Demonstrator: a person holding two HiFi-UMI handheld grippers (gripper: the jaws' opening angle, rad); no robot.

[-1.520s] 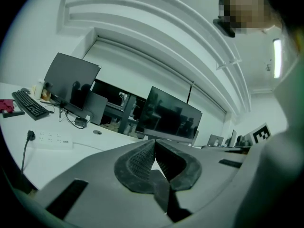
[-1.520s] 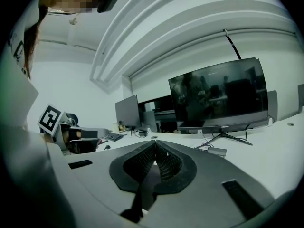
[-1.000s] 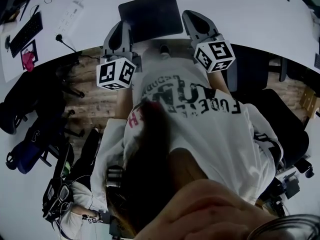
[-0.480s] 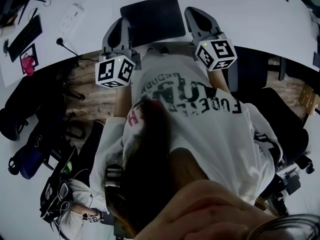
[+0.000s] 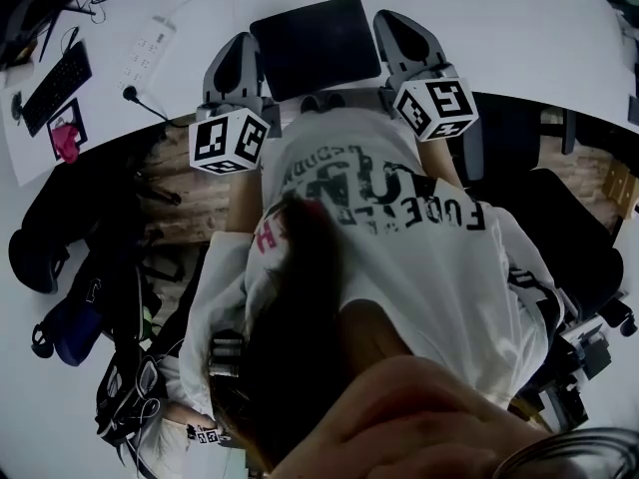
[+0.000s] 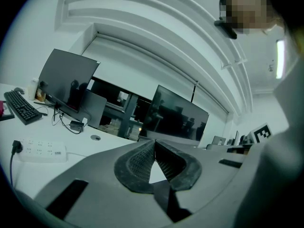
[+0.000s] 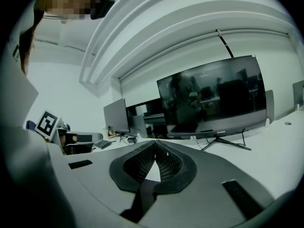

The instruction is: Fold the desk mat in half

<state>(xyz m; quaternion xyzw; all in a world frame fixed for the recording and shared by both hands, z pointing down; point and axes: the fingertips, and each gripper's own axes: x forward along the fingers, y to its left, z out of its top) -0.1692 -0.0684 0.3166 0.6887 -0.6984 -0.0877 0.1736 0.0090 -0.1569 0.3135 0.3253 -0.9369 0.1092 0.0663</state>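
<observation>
Seemingly staging: left gripper (image 5: 240, 44) and right gripper (image 5: 392, 22), jaws together and empty, flank the black desk mat (image 5: 312, 46) at upper centre, probably to catch its edges.

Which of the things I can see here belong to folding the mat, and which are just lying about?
Part of the job:
desk mat
left gripper, jaws shut
right gripper, jaws shut

Just lying about:
power strip
keyboard
monitor
</observation>
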